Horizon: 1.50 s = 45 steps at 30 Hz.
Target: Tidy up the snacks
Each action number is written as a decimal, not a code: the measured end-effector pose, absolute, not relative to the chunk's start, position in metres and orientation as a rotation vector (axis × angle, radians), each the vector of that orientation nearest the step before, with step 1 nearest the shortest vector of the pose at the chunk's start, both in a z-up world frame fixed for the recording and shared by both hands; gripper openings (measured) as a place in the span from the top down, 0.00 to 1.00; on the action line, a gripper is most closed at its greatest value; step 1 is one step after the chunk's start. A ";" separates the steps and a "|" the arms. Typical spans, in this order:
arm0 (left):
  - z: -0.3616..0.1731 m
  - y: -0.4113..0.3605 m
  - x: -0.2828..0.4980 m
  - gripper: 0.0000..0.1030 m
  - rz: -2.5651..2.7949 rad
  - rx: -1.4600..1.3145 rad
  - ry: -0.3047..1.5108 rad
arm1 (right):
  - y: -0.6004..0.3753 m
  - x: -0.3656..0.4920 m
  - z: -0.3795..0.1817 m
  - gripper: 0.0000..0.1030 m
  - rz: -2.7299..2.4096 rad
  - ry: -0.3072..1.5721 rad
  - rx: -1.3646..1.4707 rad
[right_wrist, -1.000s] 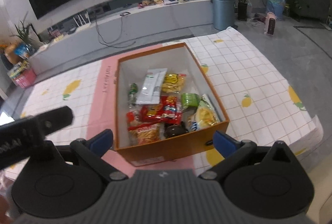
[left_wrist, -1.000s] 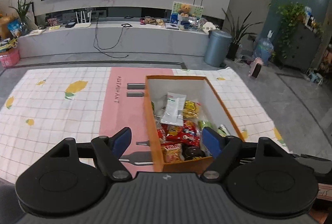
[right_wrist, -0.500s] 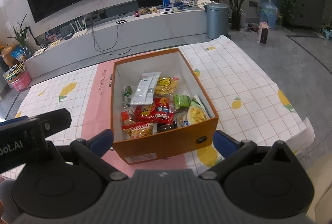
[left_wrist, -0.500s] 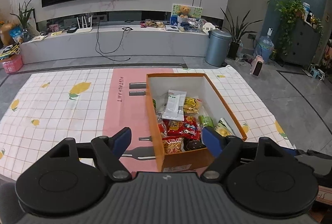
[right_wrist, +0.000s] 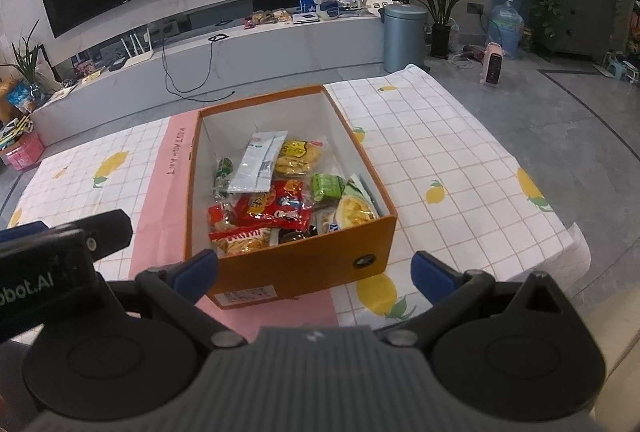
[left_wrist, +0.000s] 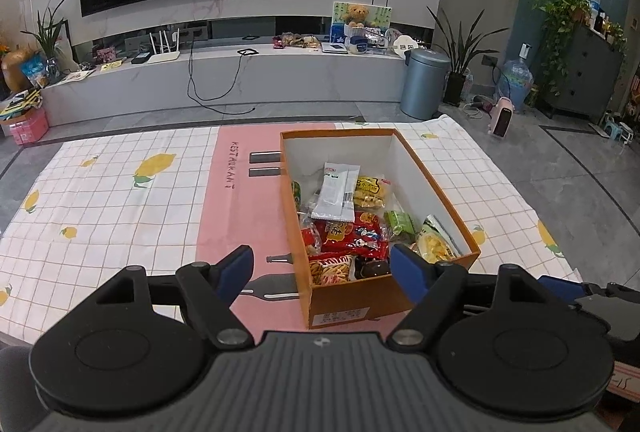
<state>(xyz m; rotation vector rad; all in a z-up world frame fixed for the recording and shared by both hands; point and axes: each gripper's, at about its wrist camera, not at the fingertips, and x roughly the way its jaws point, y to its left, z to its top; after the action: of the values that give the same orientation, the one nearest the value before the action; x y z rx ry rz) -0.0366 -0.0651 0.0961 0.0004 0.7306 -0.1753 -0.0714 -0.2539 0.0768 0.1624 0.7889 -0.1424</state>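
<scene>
An orange cardboard box (left_wrist: pixel 352 298) (right_wrist: pixel 260 264) stands open on the table and holds several snack packets. Among them are a white sachet (left_wrist: pixel 335 192) (right_wrist: pixel 260 164), a red packet (left_wrist: pixel 352 232) (right_wrist: pixel 276 206), a yellow pack (left_wrist: pixel 372 190) and a green one (right_wrist: pixel 328 186). My left gripper (left_wrist: pixel 322 270) hovers open just short of the box's near left corner, nothing between its blue pads. My right gripper (right_wrist: pixel 316 270) is open and bare too, in front of the box's near wall. The left gripper's black body (right_wrist: pixel 60 264) shows at the right view's left edge.
The box sits on a checked tablecloth (left_wrist: pixel 120 200) with lemon prints and a pink strip (left_wrist: pixel 240 208). Beyond the table are a grey floor, a low TV bench (left_wrist: pixel 240 72), a grey bin (left_wrist: pixel 424 84) and a small pink heater (right_wrist: pixel 493 69).
In both views the box has drawn back from the fingers, so its near wall now shows fully. More of the room is in sight. Both grippers have stayed open and bare.
</scene>
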 end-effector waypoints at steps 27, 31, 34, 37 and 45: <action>0.085 -0.074 -0.032 0.12 -0.177 0.022 0.748 | -0.260 -0.075 0.069 0.03 -0.155 0.785 0.148; 0.085 -0.075 -0.032 0.12 -0.177 0.021 0.750 | -0.259 -0.076 0.068 0.03 -0.162 0.778 0.136; 0.084 -0.075 -0.032 0.12 -0.182 0.028 0.752 | -0.260 -0.077 0.068 0.03 -0.159 0.778 0.132; 0.084 -0.076 -0.032 0.12 -0.183 0.028 0.751 | -0.260 -0.077 0.068 0.03 -0.159 0.777 0.132; 0.083 -0.076 -0.031 0.12 -0.178 0.030 0.752 | -0.261 -0.076 0.067 0.03 -0.152 0.780 0.141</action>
<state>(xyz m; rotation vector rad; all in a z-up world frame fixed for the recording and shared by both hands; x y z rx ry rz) -0.0310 -0.0761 0.0833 0.0303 0.7517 -0.1783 -0.0762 -0.2609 0.0672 0.1408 0.7802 -0.1525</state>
